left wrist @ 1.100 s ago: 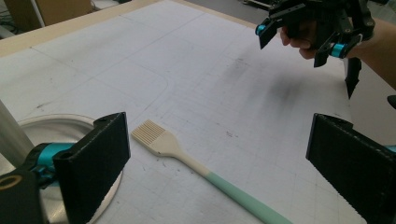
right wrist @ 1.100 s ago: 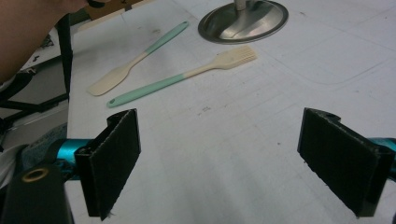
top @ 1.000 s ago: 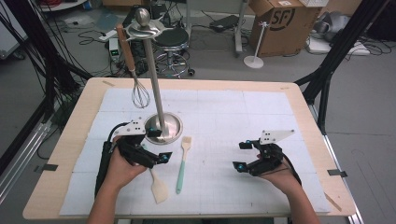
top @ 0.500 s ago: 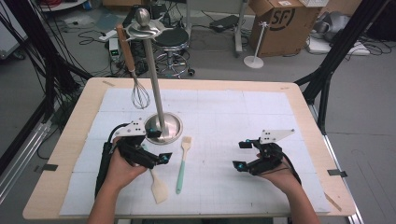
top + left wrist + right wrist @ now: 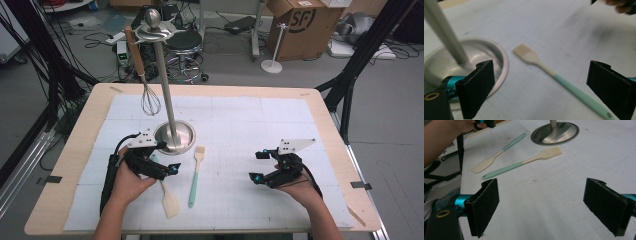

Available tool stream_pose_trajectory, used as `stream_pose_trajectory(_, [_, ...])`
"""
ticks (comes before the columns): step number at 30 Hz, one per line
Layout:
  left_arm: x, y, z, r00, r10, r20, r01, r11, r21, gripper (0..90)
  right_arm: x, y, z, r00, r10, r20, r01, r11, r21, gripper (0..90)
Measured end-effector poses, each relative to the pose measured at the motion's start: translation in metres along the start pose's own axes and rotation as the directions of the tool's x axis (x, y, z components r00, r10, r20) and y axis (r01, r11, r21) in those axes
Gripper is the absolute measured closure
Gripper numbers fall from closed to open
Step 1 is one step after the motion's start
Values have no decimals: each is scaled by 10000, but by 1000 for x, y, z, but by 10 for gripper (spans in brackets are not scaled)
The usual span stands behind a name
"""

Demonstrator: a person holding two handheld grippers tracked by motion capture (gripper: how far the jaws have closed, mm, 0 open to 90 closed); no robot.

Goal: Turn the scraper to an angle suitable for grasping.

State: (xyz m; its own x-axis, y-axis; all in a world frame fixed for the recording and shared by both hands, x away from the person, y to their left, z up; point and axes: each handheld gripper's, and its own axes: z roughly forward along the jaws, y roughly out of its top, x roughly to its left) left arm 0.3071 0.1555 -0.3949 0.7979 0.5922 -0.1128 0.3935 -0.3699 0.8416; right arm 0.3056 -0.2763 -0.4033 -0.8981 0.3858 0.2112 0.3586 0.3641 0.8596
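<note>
A silicone brush (image 5: 196, 174) with a mint handle and cream head lies on the white mat, just right of the metal utensil stand's round base (image 5: 173, 136). A cream spatula (image 5: 168, 198) with a mint handle lies to the brush's left, partly under my left hand. My left gripper (image 5: 167, 159) stands open beside the base; in the left gripper view (image 5: 544, 87) the brush (image 5: 544, 68) lies ahead between the wide jaws, untouched. My right gripper (image 5: 256, 165) is open at the right of the mat and holds nothing (image 5: 549, 207); the brush (image 5: 524, 163) and spatula (image 5: 496, 153) lie farther off.
A whisk (image 5: 147, 97) with a wooden handle hangs from the top of the stand's pole (image 5: 165, 85). The white mat (image 5: 260, 125) covers most of the wooden table (image 5: 75, 145). A cardboard box (image 5: 300, 20), a stool and cables are on the floor behind.
</note>
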Motion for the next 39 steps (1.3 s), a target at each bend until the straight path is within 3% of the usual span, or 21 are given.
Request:
stream_pose_trajectory(8, [15, -18, 2, 9959, -479, -767, 529, 9965, 645, 105, 1, 1, 0, 10000, -20, 11, 20, 10000, 6, 127])
stream_pose_trajectory(14, [17, -24, 6, 9940, -547, -950, 641, 9931, 986, 122, 2, 1, 0, 10000, -35, -11, 35, 10000, 45, 127])
stream_pose_trajectory(21, [18, -33, 10, 9884, -787, -1302, 998, 9813, 1644, 191, 1, 1, -1, 10000, -15, -15, 15, 10000, -22, 127])
stream_pose_trajectory(24, [18, -36, 12, 9867, -677, -1478, 970, 9747, 2014, 229, 1, 1, 0, 10000, -20, 9, 21, 10000, -4, 127])
stream_pose_trajectory(29, [20, -38, 8, 9845, -732, -1592, 1042, 9750, 1965, 272, 1, 1, -1, 10000, 2, -9, -2, 10000, -15, 127])
stream_pose_trajectory(33, [25, -44, 8, 9764, -1056, -1886, 1458, 9659, 2140, 275, 1, 1, -1, 10000, 5, 5, -5, 10000, -2, 127])
stream_pose_trajectory(36, [24, -44, 11, 9739, -970, -2054, 1426, 9649, 2206, 269, 1, 1, 0, 10000, -19, 11, 19, 10000, -2, 127])
stream_pose_trajectory(39, [16, -42, 16, 9697, -401, -2409, 1022, 9625, 2515, 249, 1, 1, 0, 10000, -26, -16, 26, 10000, 15, 127])
